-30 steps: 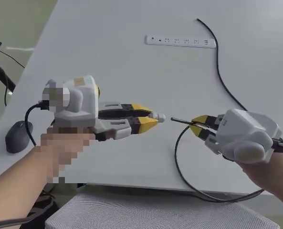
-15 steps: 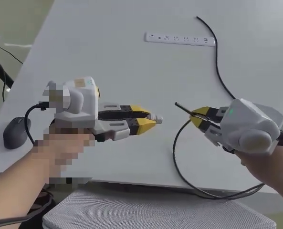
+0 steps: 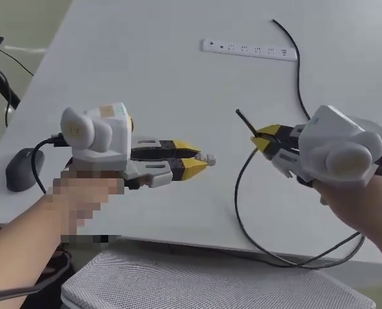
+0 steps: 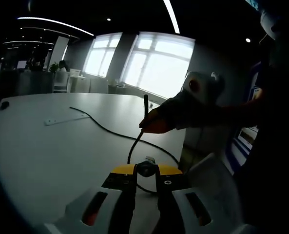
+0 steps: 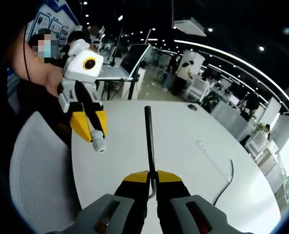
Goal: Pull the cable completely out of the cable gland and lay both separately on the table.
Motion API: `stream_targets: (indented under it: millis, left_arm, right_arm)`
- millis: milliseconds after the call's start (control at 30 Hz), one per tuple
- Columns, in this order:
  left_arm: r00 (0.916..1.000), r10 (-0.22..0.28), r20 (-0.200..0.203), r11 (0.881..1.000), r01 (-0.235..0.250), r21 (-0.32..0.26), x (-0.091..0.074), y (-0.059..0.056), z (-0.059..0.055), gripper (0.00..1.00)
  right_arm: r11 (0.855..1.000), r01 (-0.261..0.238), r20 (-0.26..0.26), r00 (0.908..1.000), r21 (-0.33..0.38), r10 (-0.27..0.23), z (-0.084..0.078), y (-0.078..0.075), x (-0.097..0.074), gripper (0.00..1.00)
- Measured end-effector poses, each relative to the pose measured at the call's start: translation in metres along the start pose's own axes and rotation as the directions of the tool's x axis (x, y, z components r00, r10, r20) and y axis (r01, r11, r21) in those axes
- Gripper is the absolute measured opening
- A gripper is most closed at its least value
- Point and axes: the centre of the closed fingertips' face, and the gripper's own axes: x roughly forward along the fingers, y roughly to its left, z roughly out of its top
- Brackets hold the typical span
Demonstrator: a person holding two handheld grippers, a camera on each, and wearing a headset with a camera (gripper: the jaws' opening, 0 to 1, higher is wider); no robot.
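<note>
As the cable gland is clamped in the left gripper, the cable is pinched in the right gripper.

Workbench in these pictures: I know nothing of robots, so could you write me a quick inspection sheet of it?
Surface: white table, plain top.
Job's things: cable gland and black cable, apart from each other, both held in the air, neither laid down yet.
Clutter: power strip at the far side; computer mouse near the left edge.
Grippers: left gripper, fingers shut on the gland; right gripper, fingers shut on the cable near its end.
Cables: the strip's black cord runs across the table; the job's cable loops below the near edge.
Surroundings: grey mesh chair below; open office with windows, desks and people.
</note>
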Motion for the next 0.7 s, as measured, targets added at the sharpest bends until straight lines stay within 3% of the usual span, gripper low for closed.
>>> stream_targets:
  millis: [133,233,333,467,700]
  left_arm:
    - [1.0,0.009,0.002,1.0,-0.009,-0.008,-0.006,0.006,-0.006,0.15]
    - [0.9999,-0.002,-0.016,1.0,0.002,-0.015,-0.01,0.006,-0.015,0.15]
    - [0.9993,0.004,-0.038,1.0,-0.004,-0.001,-0.013,0.008,-0.024,0.15]
    - [0.9996,0.01,-0.028,1.0,-0.01,0.003,-0.018,0.014,-0.03,0.15]
    - [0.9997,0.023,-0.012,0.999,-0.023,0.034,-0.028,0.027,-0.038,0.15]
  right_arm:
    - [1.0,-0.006,0.017,0.9998,0.02,0.006,0.015,-0.001,0.008,0.0]
    - [0.996,-0.019,0.044,0.9989,0.09,0.015,0.029,-0.003,0.015,0.0]
    - [0.996,-0.021,0.039,0.9991,0.085,0.018,0.036,-0.004,0.021,0.0]
    - [0.995,-0.039,0.029,0.9989,0.094,0.036,0.047,-0.001,0.033,0.0]
    - [0.99,-0.069,-0.009,0.9975,0.119,0.071,0.052,0.005,0.058,0.0]
